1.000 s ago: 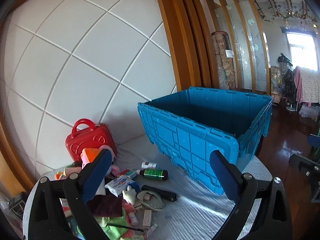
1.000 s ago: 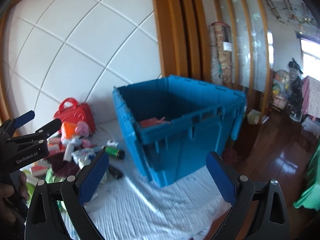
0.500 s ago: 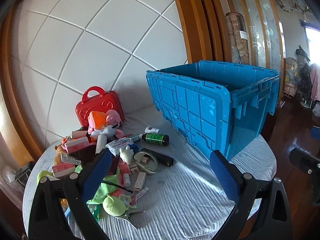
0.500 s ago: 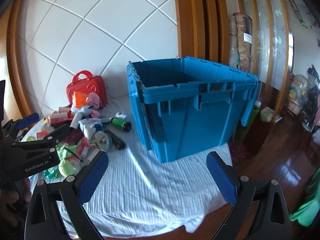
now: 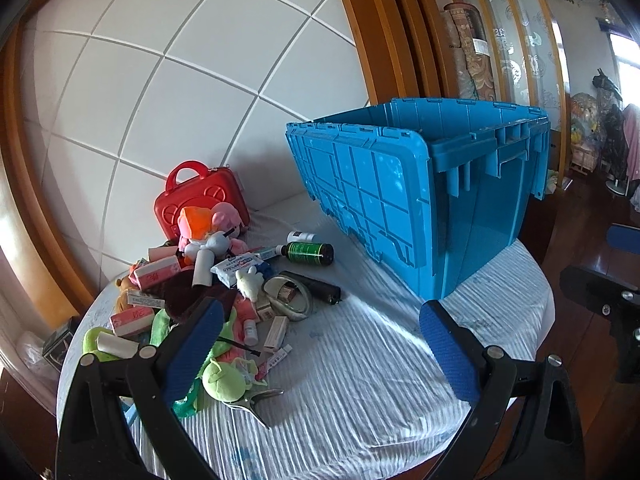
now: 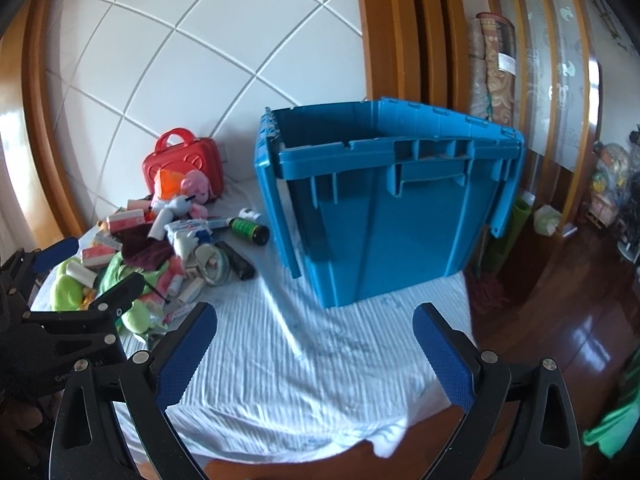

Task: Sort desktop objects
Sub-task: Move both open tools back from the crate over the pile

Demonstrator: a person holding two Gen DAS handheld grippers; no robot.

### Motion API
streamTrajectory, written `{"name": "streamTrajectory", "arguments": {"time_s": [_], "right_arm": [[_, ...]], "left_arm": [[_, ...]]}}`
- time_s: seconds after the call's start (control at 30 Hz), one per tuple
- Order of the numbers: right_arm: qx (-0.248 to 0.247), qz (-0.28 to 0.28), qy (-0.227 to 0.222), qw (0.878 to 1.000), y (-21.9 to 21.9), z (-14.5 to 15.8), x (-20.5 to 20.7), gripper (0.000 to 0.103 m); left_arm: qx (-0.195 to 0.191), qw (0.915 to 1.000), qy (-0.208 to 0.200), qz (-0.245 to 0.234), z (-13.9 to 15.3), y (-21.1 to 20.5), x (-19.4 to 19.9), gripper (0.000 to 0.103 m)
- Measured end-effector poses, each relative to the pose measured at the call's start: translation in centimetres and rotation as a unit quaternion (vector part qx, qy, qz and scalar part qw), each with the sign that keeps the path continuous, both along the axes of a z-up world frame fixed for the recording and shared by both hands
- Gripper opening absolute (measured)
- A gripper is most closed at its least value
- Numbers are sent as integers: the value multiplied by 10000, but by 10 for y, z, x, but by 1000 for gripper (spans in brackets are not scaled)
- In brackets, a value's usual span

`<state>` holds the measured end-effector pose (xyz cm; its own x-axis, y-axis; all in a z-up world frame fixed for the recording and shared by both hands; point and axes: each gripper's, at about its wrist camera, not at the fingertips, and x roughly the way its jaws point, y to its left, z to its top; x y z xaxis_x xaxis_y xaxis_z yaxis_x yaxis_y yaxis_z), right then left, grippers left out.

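Observation:
A big blue crate [image 5: 420, 200] [image 6: 384, 216] stands on the round table's white cloth [image 5: 360, 380]. To its left lies a heap of small things: a red toy case [image 5: 200, 196] [image 6: 182, 162], a pink plush doll [image 5: 218, 226], a green bottle [image 5: 310, 253] [image 6: 250, 230], a tape roll [image 5: 290, 298], a black tube [image 5: 320, 289], small boxes and green plush [image 5: 224, 376]. My left gripper [image 5: 316, 350] hovers open over the cloth near the heap, holding nothing. My right gripper [image 6: 314, 354] is open above the table's front edge, facing the crate.
A white tiled wall and wooden pillars [image 5: 372, 40] stand behind the table. A dark wooden floor [image 6: 560, 320] drops away on the right. The left gripper's body [image 6: 60, 320] shows at the left of the right wrist view.
Both grippers have pulled back and dropped lower, away from the crate, so more cloth and the whole heap show. Both stay open with nothing in them.

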<state>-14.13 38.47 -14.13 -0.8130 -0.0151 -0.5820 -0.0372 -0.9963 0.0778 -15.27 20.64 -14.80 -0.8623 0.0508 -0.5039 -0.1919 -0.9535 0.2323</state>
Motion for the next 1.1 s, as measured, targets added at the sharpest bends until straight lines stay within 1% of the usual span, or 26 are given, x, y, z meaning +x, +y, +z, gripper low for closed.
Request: {"name": "streamTrajectory", "arguments": {"time_s": [0.17,0.33,0.47,0.57,0.73,0.83,0.9,1.0,1.1], "right_arm": [[112,349,-35,9993,-27,-1,-16,100],[129,665,-109,9976,-59,-10,-38,100],[80,834,-210,9963,-89,-20,-68,100],[19,920,-300,9953,-112,-24,-96,100],[-100,1001,-340,9943,-154,-28,-153,100],[-116,982,-411,9943,-175,-32,-180,100],[-229,956,-440,9942,-186,-34,-195,100],[-224,923,-536,9940,-199,-38,-214,100],[-151,965,-557,9937,-210,-36,-238,100]], "left_arm": [[119,9997,-92,201,-8,-26,-9,100],[90,9991,-157,373,-18,-60,-29,100],[65,9974,-263,668,-25,-107,-55,100],[39,9945,-389,970,-32,-153,-79,100],[-202,9888,-486,1395,-39,-231,-119,100],[-312,9863,-545,1523,-41,-274,-143,100],[-375,9850,-547,1591,-43,-300,-160,100],[-304,9818,-682,1745,-48,-334,-188,100],[-10,9793,-792,1863,-51,-360,-213,100]]}}
